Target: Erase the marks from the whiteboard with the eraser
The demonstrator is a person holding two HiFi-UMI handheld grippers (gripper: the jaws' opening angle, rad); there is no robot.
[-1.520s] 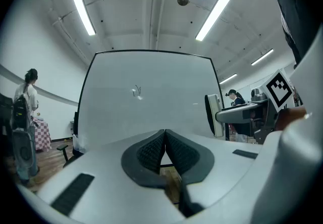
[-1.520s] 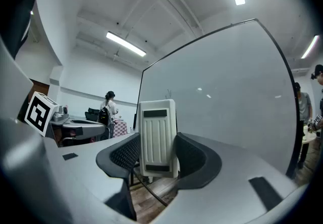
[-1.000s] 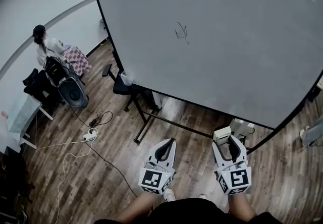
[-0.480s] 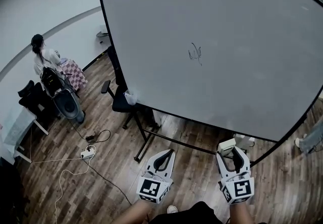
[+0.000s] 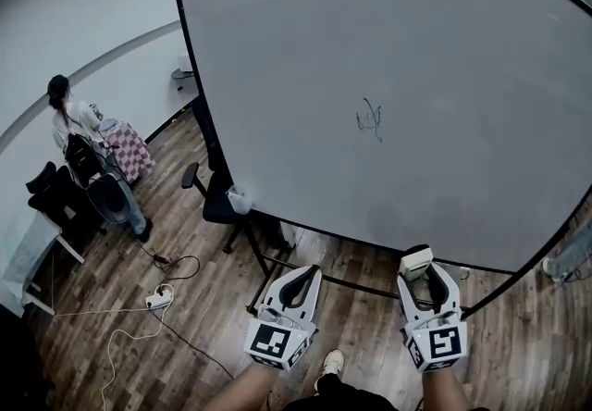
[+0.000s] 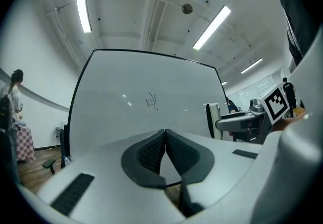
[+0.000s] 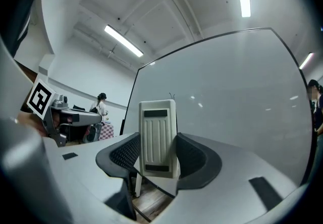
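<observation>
A large whiteboard [image 5: 416, 76] on a black frame stands ahead of me, with a small black scribble [image 5: 370, 118] near its middle; the scribble [image 6: 152, 101] also shows in the left gripper view. My right gripper [image 5: 421, 272] is shut on a white eraser [image 7: 158, 137], held upright between its jaws below the board's lower edge. The eraser [image 5: 415, 260] is apart from the board. My left gripper [image 5: 298, 283] is shut with nothing in it, low and left of the right one.
A black office chair [image 5: 215, 198] stands by the board's lower left corner. A person [image 5: 74, 127] stands by a desk at far left. A power strip with cables [image 5: 159, 294] lies on the wood floor.
The view has moved up: the board fills more of the frame and the scribble sits lower and further right. Both grippers keep their grip and have shifted slightly.
</observation>
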